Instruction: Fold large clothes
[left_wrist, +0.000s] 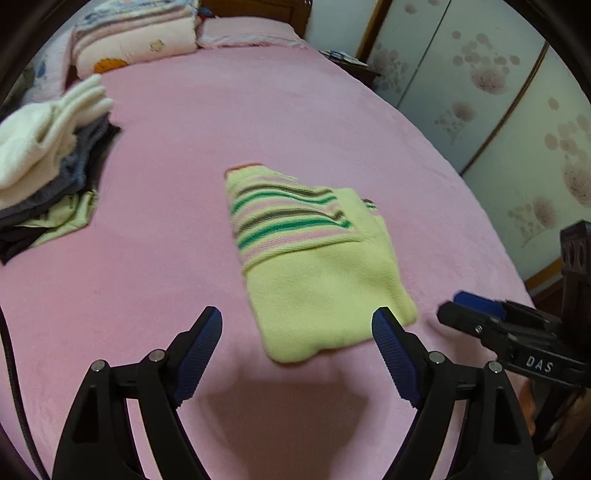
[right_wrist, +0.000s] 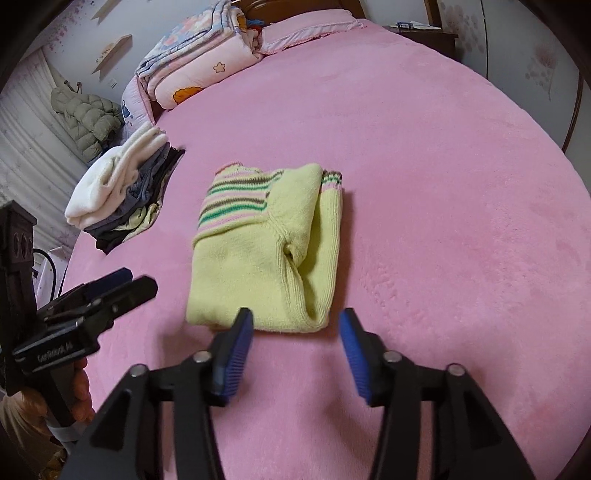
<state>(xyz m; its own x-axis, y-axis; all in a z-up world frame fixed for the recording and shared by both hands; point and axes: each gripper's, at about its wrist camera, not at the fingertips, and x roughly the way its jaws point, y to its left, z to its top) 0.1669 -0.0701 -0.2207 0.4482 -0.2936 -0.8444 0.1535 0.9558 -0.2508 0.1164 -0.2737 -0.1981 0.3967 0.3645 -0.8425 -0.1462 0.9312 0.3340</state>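
A yellow-green knitted sweater (left_wrist: 317, 273) with green, pink and brown stripes lies folded into a compact rectangle on the pink bed (left_wrist: 192, 147). It shows in the right wrist view too, the sweater (right_wrist: 258, 258) with a sleeve folded along its right side. My left gripper (left_wrist: 297, 325) hangs open just above the sweater's near edge, nothing between its blue pads. My right gripper (right_wrist: 295, 326) is open as well, hovering at the sweater's near edge without touching it. Each gripper appears at the side of the other's view: the right gripper (left_wrist: 465, 310) and the left gripper (right_wrist: 122, 284).
A stack of folded clothes (right_wrist: 122, 192) with a white garment on top sits at the bed's left side. Folded quilts (right_wrist: 199, 62) and a pillow lie at the head of the bed (right_wrist: 443, 184). A grey padded jacket (right_wrist: 86, 122) hangs left; wardrobe doors (left_wrist: 498, 110) stand right.
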